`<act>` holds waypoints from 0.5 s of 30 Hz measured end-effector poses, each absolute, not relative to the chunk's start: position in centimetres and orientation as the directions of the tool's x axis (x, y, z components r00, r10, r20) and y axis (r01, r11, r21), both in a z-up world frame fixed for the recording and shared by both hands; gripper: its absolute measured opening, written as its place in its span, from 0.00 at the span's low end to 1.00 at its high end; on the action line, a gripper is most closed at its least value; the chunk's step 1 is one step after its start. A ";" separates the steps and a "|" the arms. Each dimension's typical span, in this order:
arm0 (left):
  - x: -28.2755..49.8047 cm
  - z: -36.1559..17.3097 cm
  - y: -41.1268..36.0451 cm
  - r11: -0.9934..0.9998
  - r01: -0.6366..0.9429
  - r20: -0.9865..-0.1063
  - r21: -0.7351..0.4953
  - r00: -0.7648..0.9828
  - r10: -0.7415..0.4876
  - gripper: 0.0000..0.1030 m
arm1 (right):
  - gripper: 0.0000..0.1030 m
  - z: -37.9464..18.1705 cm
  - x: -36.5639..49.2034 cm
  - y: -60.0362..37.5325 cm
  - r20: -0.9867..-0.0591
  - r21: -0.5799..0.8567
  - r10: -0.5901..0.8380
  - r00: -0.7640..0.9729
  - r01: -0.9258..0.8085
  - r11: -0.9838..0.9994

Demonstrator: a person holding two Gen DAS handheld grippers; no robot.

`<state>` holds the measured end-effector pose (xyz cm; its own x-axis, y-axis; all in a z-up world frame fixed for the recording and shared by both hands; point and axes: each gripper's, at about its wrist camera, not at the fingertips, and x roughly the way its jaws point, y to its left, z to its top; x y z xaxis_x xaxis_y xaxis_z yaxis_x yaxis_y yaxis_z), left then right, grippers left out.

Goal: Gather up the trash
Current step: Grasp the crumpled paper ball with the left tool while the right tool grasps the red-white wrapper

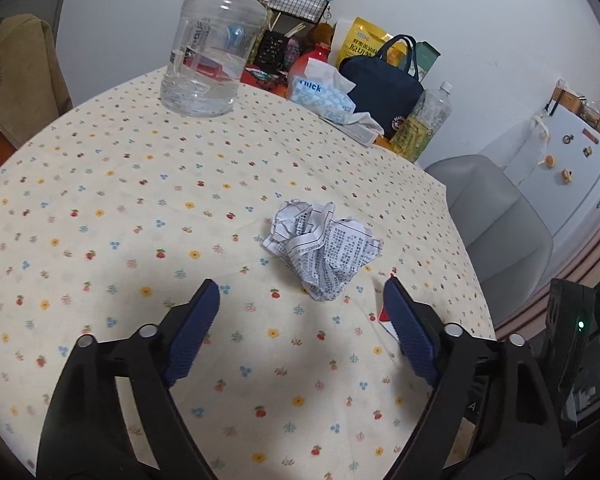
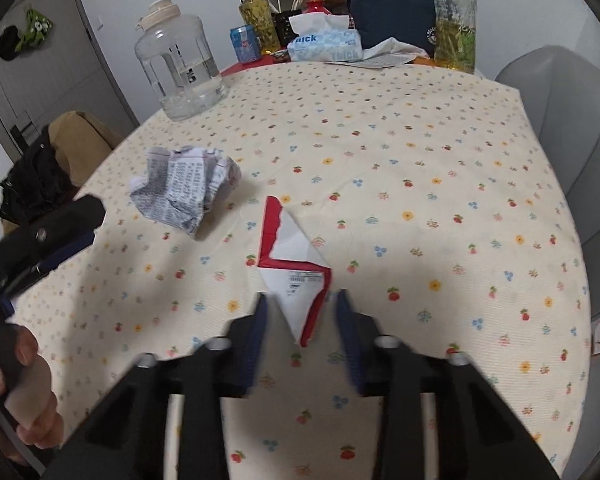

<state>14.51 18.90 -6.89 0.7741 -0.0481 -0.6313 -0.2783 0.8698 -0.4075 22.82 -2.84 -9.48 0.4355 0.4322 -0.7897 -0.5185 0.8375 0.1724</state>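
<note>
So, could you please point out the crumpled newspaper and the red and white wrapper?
crumpled newspaper (image 1: pixel 320 246): left wrist view, middle of the wad.
red and white wrapper (image 2: pixel 296 284): right wrist view, its white centre.

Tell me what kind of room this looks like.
Probably a home dining or kitchen corner: a table under a floral tablecloth holds a tissue pack and oil bottles, and a fridge with magnets stands beside a grey chair.
</note>
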 end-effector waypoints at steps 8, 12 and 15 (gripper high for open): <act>17.4 -7.7 18.2 0.867 -0.271 -0.644 -0.419 0.762 -0.072 0.64 | 0.03 -8.0 23.0 -6.4 -0.744 0.259 0.487 0.457 -0.475 0.841; 18.7 -7.9 17.6 0.869 -0.265 -0.654 -0.418 0.752 -0.085 0.62 | 0.02 -7.4 22.9 -8.6 -0.719 0.290 0.495 0.488 -0.436 0.852; 19.5 -8.1 16.8 0.885 -0.260 -0.665 -0.386 0.744 -0.071 0.54 | 0.02 -6.9 22.7 -10.4 -0.699 0.322 0.507 0.505 -0.411 0.853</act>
